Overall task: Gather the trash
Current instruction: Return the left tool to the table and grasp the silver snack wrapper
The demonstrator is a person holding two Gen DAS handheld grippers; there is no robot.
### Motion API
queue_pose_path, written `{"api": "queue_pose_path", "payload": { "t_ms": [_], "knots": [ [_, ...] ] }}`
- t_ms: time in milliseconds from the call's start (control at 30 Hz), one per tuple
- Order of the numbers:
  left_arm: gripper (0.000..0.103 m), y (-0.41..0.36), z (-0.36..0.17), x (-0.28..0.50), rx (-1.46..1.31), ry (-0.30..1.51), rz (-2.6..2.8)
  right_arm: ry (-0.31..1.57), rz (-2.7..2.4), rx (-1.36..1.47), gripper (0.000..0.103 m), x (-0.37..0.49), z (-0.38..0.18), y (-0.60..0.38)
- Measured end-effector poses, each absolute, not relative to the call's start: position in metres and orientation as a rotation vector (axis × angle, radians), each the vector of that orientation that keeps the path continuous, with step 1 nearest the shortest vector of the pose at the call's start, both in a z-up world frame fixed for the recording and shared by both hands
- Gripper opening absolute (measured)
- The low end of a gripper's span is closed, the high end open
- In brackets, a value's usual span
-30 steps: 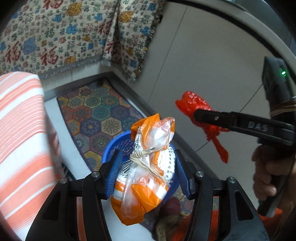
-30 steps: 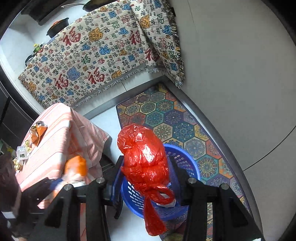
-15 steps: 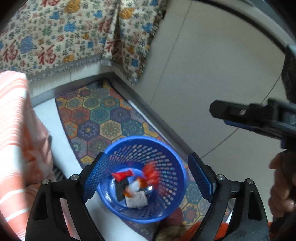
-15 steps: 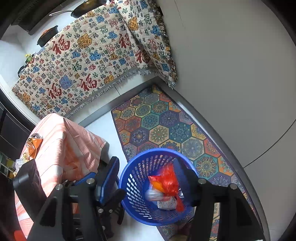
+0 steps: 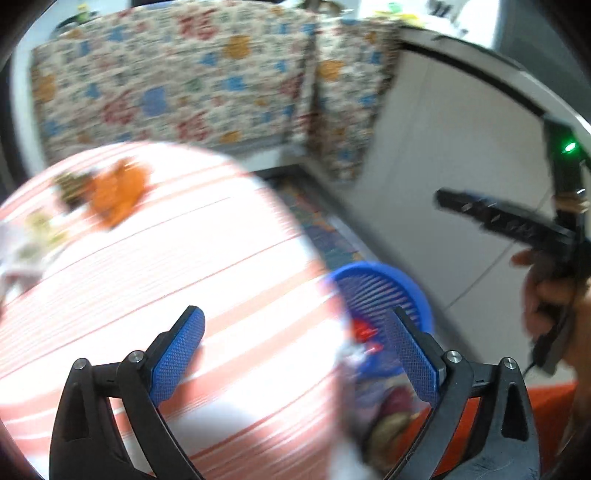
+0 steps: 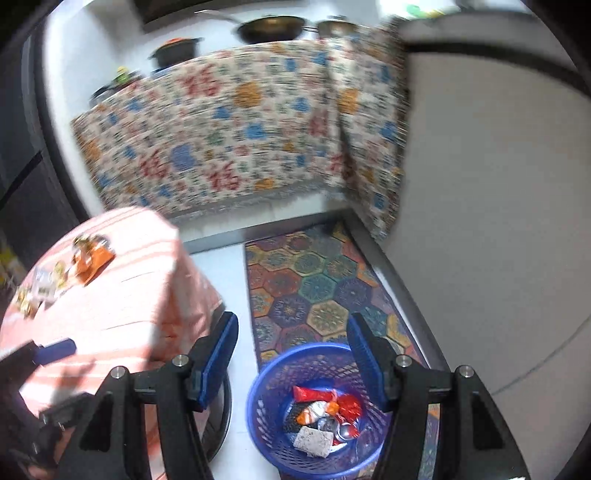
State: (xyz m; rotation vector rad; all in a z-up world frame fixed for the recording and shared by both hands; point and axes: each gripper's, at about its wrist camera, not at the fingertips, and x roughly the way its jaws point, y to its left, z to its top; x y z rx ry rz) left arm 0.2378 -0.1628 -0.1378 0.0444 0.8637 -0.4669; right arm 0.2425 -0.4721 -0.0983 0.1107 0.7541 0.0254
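Left gripper [image 5: 293, 350] opening empty over striped orange worktop [image 5: 177, 280], right gripper [image 6: 291, 354] hanging released above round blue plastic basket [image 6: 266, 402] holding dropped wrappers, risking, likely, crumpled orange wrapper [image 5: 116, 192] slipping from a hurried, blurred approach.

A long cloth [image 6: 236, 140] printed with red, blue and orange characters hangs over a counter at twelve o'clock, turning the corner at one o'clock where a second panel [image 6: 373, 147] drops toward the floor. On top of the counter stand a dark pan [image 6: 271, 27] and a black pot [image 6: 175, 51] (both blurred). At three o'clock rises a plain pale wall [image 6: 498, 221]. A rug [image 6: 317, 284] of coloured hexagons lies on the pale floor [image 6: 218, 269] at the centre. A table under an orange-and-white striped cloth [image 6: 122, 295] fills nine o'clock. The light is bright and even.
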Motion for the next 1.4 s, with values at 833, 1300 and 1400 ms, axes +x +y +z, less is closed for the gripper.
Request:
{"api": "queue_pose_path", "payload": {
  "t_ms": [833,1300,1400],
  "knots": [
    [0.103,0.111,-0.179,0.286,0.080,0.951,-0.181,0.887,0.501,-0.216,0.081,0.273,-0.141,-0.167],
    [0.102,0.119,-0.176,0.307,0.101,0.941,-0.182,0.891,0.492,-0.215,0.085,0.287,-0.145,-0.152],
    [0.102,0.131,-0.160,0.311,0.044,0.862,-0.160,0.892,0.494,-0.213,0.085,0.288,-0.145,-0.152]
  ]
}}
